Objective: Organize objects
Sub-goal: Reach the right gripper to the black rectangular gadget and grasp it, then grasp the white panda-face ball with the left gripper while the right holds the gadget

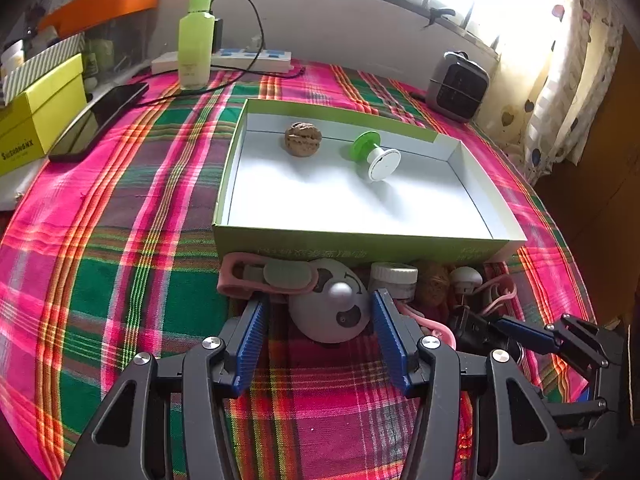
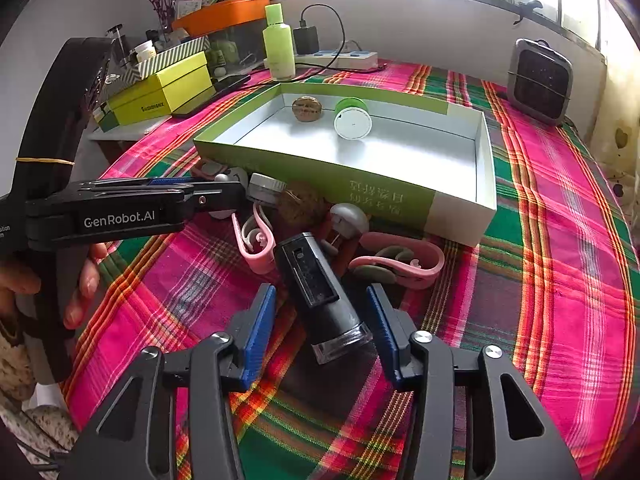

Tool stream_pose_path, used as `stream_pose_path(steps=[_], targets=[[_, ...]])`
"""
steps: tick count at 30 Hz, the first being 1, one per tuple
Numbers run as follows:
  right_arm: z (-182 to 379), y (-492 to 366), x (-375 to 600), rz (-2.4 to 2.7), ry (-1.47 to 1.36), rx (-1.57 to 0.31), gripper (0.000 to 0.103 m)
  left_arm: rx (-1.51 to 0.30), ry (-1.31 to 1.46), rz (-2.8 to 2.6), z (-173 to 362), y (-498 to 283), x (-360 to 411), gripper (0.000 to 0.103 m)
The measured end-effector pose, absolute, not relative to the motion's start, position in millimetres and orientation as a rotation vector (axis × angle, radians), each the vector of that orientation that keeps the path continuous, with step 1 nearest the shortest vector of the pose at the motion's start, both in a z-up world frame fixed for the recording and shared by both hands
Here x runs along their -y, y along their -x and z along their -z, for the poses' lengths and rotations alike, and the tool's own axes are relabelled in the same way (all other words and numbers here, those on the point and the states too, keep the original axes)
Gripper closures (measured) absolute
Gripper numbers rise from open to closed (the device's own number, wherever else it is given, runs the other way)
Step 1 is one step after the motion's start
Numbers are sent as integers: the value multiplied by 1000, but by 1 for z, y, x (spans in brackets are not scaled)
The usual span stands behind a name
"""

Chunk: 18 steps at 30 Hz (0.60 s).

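Plaid tablecloth [image 1: 120, 280] under green box lid [image 1: 360, 246], walnut [image 1: 303, 138] and green-white spool [image 1: 376, 156] inside. Left gripper [image 1: 320, 320] spread wide around panda egg toy [image 1: 330, 308], pads apart from it. Right gripper [image 2: 320, 320] released, straddling black handheld microscope [image 2: 320, 292].

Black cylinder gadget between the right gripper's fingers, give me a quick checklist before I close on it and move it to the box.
1. Right gripper open: ok.
2. Black cylinder gadget between its fingers: ok.
3. Gadget touching pads: cannot tell.
4. Pink clip clear of the grasp: ok.
5. Green box has free floor beside walnut and green-white spool: ok.
6. Left gripper, open around the panda ball, out of the path: cannot tell.
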State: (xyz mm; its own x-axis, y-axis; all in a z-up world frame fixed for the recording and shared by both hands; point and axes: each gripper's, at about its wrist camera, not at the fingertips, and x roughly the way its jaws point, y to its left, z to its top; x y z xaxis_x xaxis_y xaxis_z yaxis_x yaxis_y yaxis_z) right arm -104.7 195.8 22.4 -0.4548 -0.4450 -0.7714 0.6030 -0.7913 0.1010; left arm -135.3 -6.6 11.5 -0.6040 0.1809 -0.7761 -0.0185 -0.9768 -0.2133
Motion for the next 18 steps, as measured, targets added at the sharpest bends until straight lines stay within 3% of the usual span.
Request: stream_pose_path(steps=[13,18], targets=[[-22,105,-196,2233,-1112,-234,66,344,1354,-2716,-12,133,9,59],[-23,103,-195,2233,-1108,-227,73,359,1336,-2729,-16,128,14,69]])
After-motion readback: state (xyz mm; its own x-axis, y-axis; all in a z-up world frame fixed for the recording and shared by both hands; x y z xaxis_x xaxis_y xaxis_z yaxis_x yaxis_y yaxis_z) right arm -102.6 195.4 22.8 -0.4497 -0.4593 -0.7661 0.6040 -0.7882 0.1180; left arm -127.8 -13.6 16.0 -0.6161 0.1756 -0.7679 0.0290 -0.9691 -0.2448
